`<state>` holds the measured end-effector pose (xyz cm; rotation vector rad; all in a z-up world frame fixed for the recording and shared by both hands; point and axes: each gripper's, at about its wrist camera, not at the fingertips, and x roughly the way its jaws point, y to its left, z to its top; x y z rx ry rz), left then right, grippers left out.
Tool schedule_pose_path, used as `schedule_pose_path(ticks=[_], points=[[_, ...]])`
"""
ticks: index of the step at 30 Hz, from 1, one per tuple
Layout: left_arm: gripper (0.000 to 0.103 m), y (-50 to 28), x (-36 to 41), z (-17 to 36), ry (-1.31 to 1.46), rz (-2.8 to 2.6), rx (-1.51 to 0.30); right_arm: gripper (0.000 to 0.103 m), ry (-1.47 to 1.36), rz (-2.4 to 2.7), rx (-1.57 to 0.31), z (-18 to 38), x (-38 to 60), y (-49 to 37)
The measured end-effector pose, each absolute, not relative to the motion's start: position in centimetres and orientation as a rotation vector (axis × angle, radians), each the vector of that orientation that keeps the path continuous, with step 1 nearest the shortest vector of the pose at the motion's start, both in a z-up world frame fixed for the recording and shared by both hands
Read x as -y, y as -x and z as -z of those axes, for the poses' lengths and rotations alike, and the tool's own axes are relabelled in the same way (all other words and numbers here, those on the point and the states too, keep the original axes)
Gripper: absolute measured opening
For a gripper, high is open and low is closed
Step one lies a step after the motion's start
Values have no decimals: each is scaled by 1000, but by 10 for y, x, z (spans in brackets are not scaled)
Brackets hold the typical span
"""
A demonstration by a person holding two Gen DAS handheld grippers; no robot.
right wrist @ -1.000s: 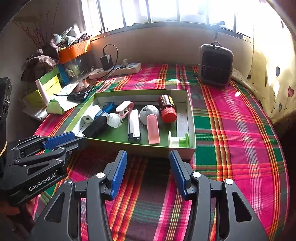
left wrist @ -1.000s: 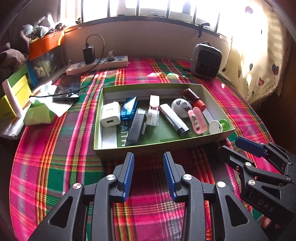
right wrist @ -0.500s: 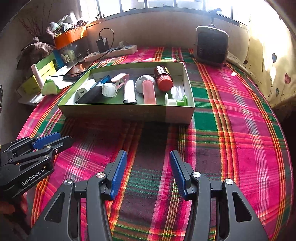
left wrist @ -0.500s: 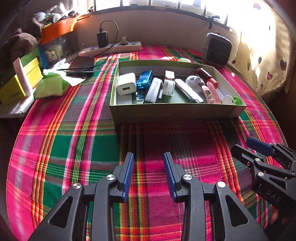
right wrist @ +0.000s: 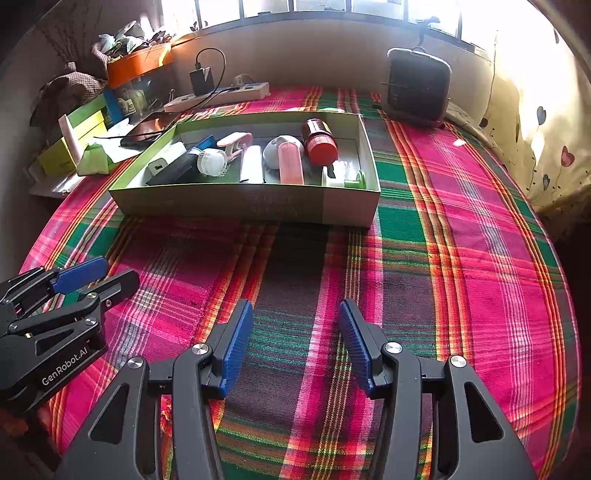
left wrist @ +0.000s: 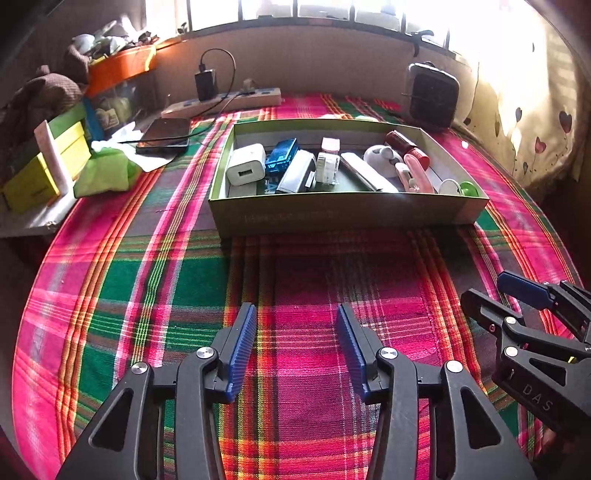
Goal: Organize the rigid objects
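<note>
Both tools are backing off from the box (left wrist: 347, 218); left tool (left wrist: 295, 347) is spreading, empty, right tool (right wrist: 295, 343) released, box lying crosswise ahead, nearer neither.

Harsh blown-out daylight from the window (left wrist: 332, 11), fisheye-bent dark corners, sharp focus.

The near wall of the green box (left wrist: 347, 216) hides the lower parts of the things inside it. Faint print on that wall is too dim to read. The window (right wrist: 332, 7) is cut off at the top and blown out by glare. The heap on the orange bin (left wrist: 122, 68) is too small to make out.
</note>
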<state>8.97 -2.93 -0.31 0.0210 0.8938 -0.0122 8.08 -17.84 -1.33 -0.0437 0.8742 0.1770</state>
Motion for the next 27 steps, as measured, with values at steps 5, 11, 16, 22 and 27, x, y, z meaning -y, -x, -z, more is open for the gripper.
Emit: schedule_pose_path(ticks=[5, 11, 16, 22, 27], points=[[48, -88, 31, 4, -11, 0, -886, 60, 44, -147, -871, 15, 183, -81], [50, -88, 33, 4, -21, -4, -886, 63, 52, -147, -872, 15, 182, -82], [53, -89, 34, 4, -24, 1, -887, 64, 54, -147, -872, 15, 182, -82], [53, -89, 34, 5, -24, 1, -887, 64, 53, -148, -873, 15, 181, -82], [53, -89, 35, 5, -24, 1, -887, 65, 53, -148, -872, 15, 181, -82]])
